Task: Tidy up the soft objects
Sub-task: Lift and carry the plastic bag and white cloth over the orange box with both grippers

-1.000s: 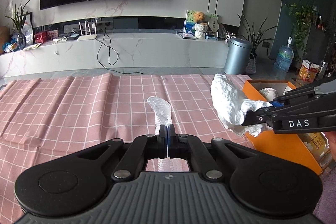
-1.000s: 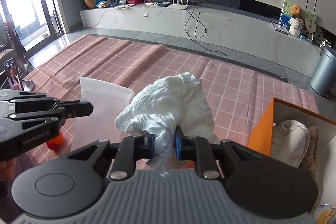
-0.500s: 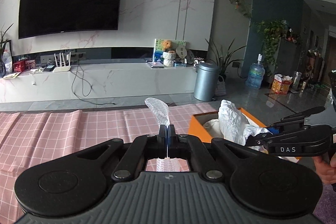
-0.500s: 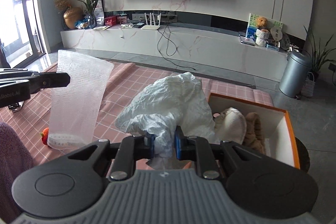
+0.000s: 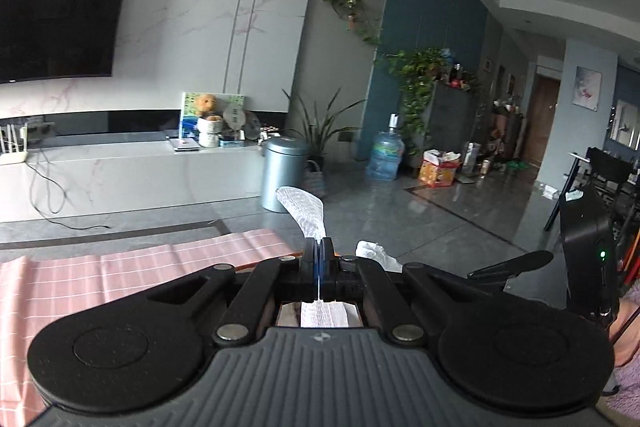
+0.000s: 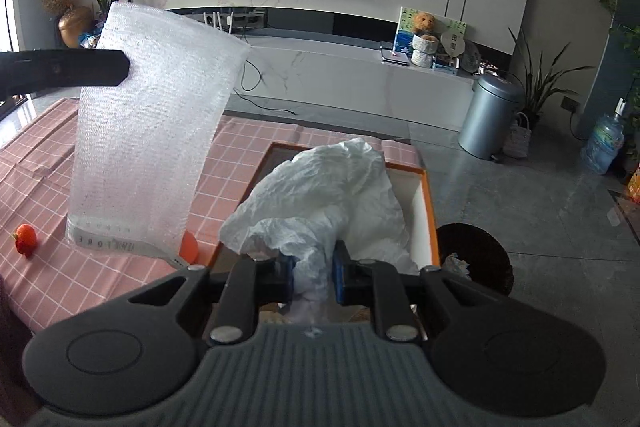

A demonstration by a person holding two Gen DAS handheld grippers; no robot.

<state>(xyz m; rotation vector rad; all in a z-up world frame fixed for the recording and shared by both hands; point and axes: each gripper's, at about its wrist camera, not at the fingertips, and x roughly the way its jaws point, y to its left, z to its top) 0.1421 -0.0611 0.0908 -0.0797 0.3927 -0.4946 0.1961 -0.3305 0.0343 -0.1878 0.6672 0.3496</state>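
Left claw (image 5: 319,251): jaws fully closed, fingers pressed together on a thin bubble-wrap sheet (image 6: 152,147), which stands on edge between them. The claw is held raised and level, pointing into the room. Seen from the right wrist, its finger (image 6: 80,67) enters from the left edge and holds the sheet's upper part.

Right claw (image 6: 314,277): jaws partly closed, pinching a crumpled white bag (image 6: 324,195) between the blue pads (image 6: 339,275). It is angled downward.

Both wrist views face TV wall (image 5: 200,27); share bin (image 6: 490,115).
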